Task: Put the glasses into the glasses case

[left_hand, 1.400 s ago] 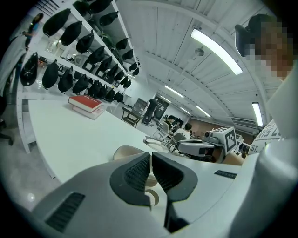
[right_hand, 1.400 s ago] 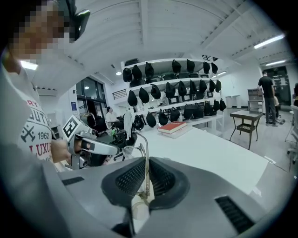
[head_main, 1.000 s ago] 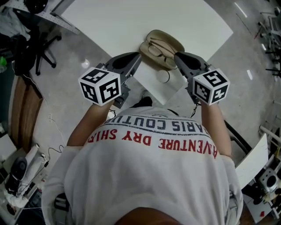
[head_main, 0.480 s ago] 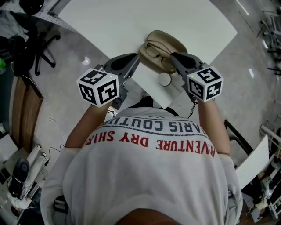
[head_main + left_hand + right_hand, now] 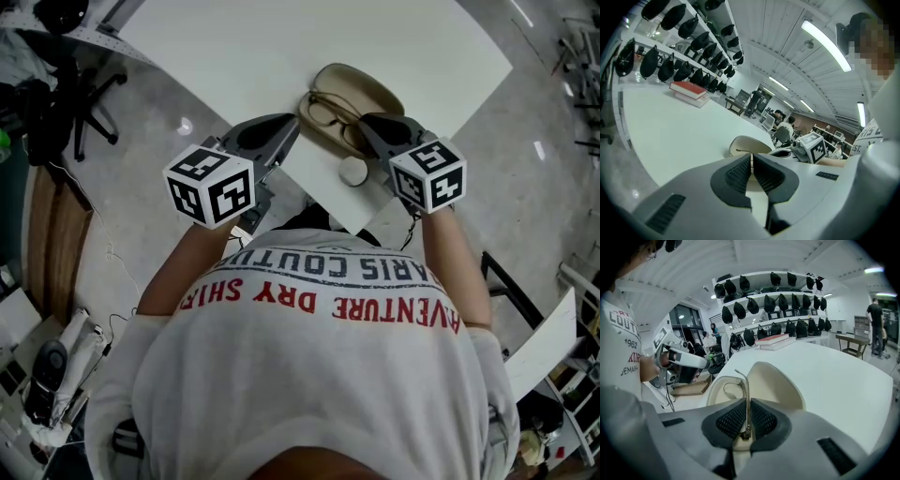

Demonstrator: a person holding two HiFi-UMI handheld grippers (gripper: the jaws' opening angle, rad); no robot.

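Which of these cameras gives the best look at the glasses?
The head view: it shows the glasses from above, at the open case. The right gripper view shows only part of them, one side arm pinched in the right hand-held gripper. The left gripper view shows just the case.

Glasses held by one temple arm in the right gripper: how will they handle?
Likely light: the right gripper holds the glasses by one thin arm. That arm looks hinged and springy, so the frame may swing or sag. Thin smooth wire could twist in the grip; ease it into the open case.
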